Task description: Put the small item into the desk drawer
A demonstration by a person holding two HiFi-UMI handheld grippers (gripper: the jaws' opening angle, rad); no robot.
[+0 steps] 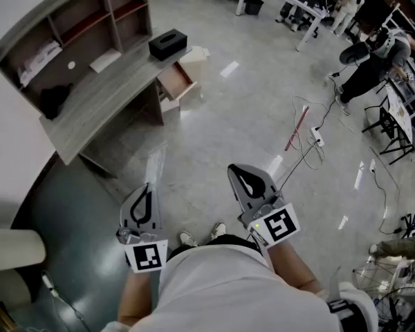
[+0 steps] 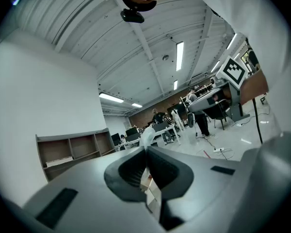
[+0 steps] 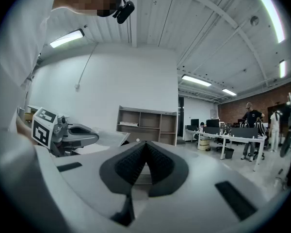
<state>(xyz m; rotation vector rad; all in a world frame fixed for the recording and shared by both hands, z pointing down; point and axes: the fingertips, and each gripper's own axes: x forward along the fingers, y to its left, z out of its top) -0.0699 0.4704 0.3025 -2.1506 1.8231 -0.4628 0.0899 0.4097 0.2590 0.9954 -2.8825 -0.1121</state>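
The wooden desk (image 1: pixel 104 92) with its shelf unit stands at the upper left of the head view, a few steps away. Its drawer (image 1: pixel 175 81) hangs open at the right end. A small white round item (image 1: pixel 71 66) lies on the desktop, and shows as a white dot (image 3: pixel 137 140) in the right gripper view. My left gripper (image 1: pixel 147 187) and right gripper (image 1: pixel 234 169) are held in front of my body over the floor, both shut with nothing between the pads. The closed jaws fill the left gripper view (image 2: pixel 146 152) and the right gripper view (image 3: pixel 145 144).
A black tissue box (image 1: pixel 167 43) and a sheet of paper (image 1: pixel 105 61) sit on the desk. A cardboard box (image 1: pixel 194 57) stands by the drawer. Cables, a power strip (image 1: pixel 317 137) and a red rod (image 1: pixel 296 128) lie on the floor to the right. A person (image 1: pixel 373 61) stands far right.
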